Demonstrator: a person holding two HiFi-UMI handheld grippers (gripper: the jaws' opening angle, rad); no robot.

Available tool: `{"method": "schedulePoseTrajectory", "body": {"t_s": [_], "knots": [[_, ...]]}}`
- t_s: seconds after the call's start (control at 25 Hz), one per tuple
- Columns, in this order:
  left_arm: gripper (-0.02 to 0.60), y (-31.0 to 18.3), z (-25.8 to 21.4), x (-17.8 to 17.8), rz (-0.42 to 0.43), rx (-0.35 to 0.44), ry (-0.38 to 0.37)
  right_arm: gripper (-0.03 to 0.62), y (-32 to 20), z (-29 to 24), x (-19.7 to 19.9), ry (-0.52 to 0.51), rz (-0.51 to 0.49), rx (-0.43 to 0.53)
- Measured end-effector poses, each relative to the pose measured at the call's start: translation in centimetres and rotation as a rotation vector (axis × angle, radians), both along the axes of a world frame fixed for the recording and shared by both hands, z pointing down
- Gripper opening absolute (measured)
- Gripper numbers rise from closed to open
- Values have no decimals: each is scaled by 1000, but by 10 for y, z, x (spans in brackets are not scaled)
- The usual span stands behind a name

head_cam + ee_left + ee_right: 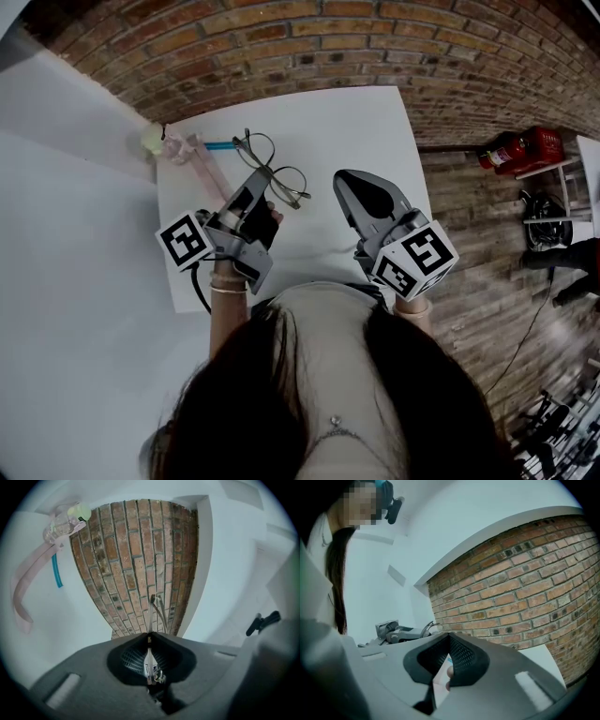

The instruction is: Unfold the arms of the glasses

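step in hand: securing the frame before opening. the left gripper (255, 183) has its jaws closed tight on a thin wire part of the glasses (286, 183). in the left gripper view the metal runs out from between the pinched jaws (151, 616). the glasses sit over the middle of the table (356, 122), a little toward its far side. whether they rest on the table or are raised just off it cannot be settled. hinge state is too fine to read, but no arm is seen swung out, so the unfolding is judged not yet begun.

right gripper (349, 185): jaws brought together, nothing between them, as the right gripper view confirms (450, 634). it hangs over the table's near right part, apart from the glasses.

pose: both grippers are held low in front of the person. the left gripper is angled toward the table's far side. the right gripper points the same way.

next move, as judged: the right gripper must part its jaws, cross to the free arm and swing it outward gently while the left gripper holds the frame steady.

also noted at the table's far left corner: a pink strap (202, 159) and a blue stick (218, 146).
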State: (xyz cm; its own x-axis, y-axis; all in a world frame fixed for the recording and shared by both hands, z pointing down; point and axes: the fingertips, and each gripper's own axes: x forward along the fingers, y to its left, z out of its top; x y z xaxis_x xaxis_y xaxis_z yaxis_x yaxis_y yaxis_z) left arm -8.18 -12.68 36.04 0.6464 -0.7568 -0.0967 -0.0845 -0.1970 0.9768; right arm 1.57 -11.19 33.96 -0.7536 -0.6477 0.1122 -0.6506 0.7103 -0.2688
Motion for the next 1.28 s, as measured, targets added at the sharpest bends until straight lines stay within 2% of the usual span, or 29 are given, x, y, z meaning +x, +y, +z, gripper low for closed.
{"method": "schedulePoseTrajectory", "body": {"t_s": [1.28], "knots": [[21,-1,-1,-1,20,-4,38,32,29,5,-35,-25,-252,-15]]}}
